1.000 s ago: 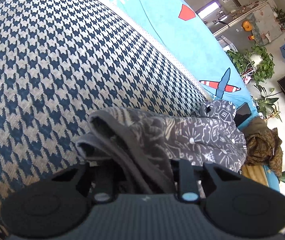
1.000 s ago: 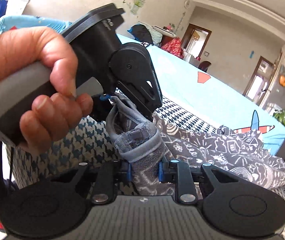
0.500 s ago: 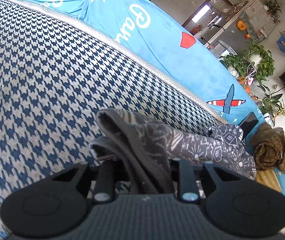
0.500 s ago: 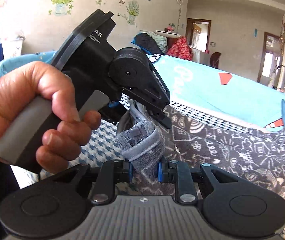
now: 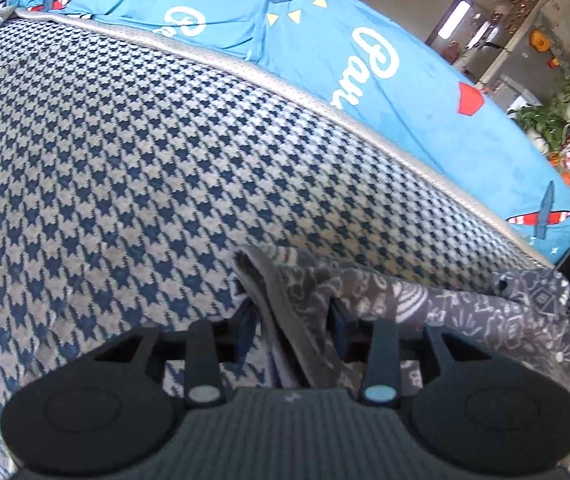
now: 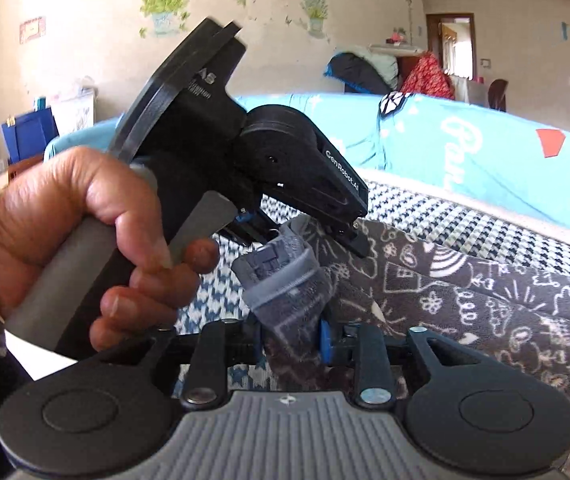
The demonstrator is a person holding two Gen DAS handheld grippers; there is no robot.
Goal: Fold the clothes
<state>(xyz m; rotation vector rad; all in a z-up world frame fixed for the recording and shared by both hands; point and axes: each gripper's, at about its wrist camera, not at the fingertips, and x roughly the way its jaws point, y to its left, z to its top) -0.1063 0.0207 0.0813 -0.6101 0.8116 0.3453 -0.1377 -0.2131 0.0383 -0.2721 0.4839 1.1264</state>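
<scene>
Lettering reading "CenRobot.AI" runs in white along the black body of the left gripper [image 6: 305,236], seen from the right wrist camera; further white print on its round rear plate is only partly legible, ending in "AS". A person's hand [image 6: 85,248] wraps the grey handle of that tool, with a thin bangle at the wrist. On the bright blue fleece cover [image 5: 365,40] behind the seat, white cursive letters show, roughly "Pau", cut off by a fold; red and white plane shapes and a red patch are printed on it too.

The dark grey garment with white doodle print [image 6: 485,300] lies draped across the navy-and-cream houndstooth cushion [image 5: 125,160], its bunched edge lifted between both tools. The left gripper's jaws have just been opening: in the left wrist view the fold of cloth passes between them, and a gap shows beside the left finger [image 5: 241,320], so the pads no longer press on it. The right gripper [image 6: 291,336] has also just been widening a little; its blue-padded fingers [image 6: 325,340] flank the ribbed lighter grey hem of the garment, which fills the space between them and appears still pinched.

Wall stickers of potted plants show behind, unlabelled as far as can be read.
</scene>
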